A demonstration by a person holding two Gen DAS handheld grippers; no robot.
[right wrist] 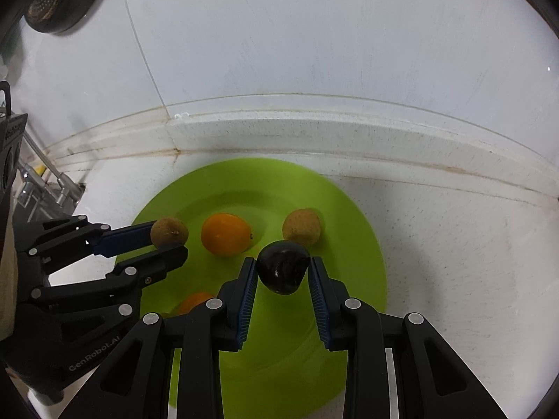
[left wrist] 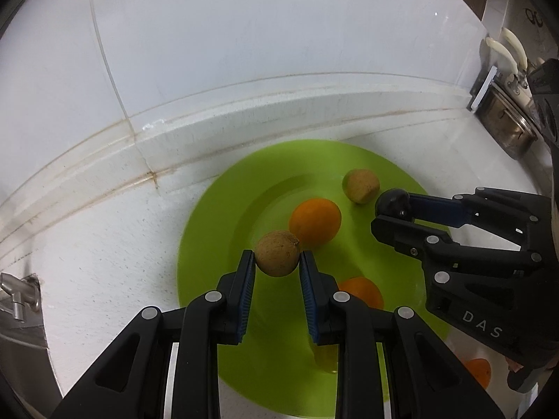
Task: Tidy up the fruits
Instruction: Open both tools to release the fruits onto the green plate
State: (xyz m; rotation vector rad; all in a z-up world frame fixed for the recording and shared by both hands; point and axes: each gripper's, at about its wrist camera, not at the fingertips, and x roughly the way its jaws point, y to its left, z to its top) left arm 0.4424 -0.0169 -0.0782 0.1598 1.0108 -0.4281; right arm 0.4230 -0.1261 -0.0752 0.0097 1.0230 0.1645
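Over the green plate (left wrist: 209, 216), at frame centre, the left gripper (left wrist: 276, 262) is clamped on a brown fruit (left wrist: 277, 253); the right gripper (right wrist: 283, 272) is clamped on a dark fruit (right wrist: 283, 267). An orange (left wrist: 315, 221) and another brown fruit (left wrist: 361, 185) already lie on the plate. This looks like the placing step: next, lower each fruit onto bare plate, then part the fingers.
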